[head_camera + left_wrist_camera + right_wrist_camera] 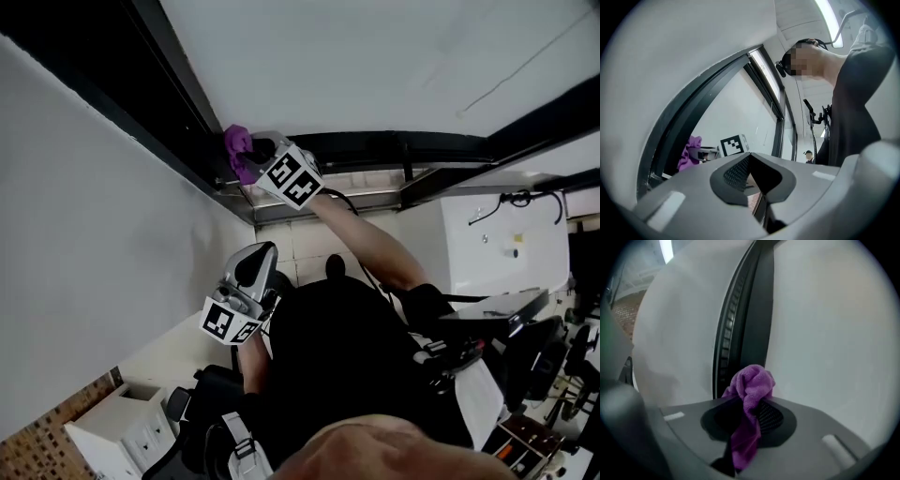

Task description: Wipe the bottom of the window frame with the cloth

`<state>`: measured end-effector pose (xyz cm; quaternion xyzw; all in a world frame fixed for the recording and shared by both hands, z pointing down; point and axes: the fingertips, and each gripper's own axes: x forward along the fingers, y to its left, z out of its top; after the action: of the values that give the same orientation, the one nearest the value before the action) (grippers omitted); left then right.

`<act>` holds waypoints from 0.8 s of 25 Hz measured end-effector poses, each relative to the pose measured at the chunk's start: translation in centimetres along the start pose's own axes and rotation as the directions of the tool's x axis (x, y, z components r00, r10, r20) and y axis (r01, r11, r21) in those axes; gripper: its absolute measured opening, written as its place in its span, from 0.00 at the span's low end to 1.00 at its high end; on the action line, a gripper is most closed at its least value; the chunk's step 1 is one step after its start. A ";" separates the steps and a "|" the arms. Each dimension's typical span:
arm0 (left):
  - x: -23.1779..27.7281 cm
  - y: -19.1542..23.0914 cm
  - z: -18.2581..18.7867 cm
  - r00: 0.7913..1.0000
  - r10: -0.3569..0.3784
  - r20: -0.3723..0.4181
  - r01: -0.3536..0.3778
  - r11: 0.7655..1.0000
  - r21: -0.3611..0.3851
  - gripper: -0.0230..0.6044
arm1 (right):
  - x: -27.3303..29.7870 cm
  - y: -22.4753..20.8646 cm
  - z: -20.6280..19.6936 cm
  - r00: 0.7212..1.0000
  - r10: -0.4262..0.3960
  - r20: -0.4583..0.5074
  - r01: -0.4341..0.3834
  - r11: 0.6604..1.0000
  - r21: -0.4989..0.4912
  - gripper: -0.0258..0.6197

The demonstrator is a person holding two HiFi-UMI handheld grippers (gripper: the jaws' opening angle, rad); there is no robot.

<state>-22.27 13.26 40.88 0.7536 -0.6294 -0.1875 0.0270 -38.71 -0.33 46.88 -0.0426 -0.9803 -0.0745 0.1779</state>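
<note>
Soft, light and limp, the purple cloth (751, 383) is pinched at its bunched middle by the right tongs (747, 414), up at the dark window frame (740, 319) in the head view's upper left, while the left tongs (752, 177) hang closed on nothing.

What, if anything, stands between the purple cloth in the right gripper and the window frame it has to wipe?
Nothing visible does. The right gripper is shut on the purple cloth, whose bunched end sits right at the dark window frame, with no object between them. The left gripper is held low, away from it.
</note>
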 end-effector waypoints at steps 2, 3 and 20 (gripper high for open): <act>-0.8 0.4 0.1 1.000 0.018 0.002 -0.018 1.000 -0.001 0.04 | 2.1 0.1 -1.5 0.996 -0.033 -0.086 0.028 0.998 -0.050 0.15; -1.0 0.5 0.1 1.000 0.026 0.004 -0.026 1.000 -0.002 0.04 | 3.0 0.1 -2.3 0.991 -0.054 -0.124 0.043 0.995 -0.089 0.15; 0.5 0.7 -0.4 1.000 0.014 -0.023 -0.014 1.000 -0.003 0.04 | -1.2 -4.0 -8.3 0.910 -0.259 -0.324 0.054 0.848 -0.528 0.14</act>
<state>-22.70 12.58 41.32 0.7512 -0.6342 -0.1795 0.0367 -35.14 -5.66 53.61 0.0091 -0.8718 -0.3512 0.3415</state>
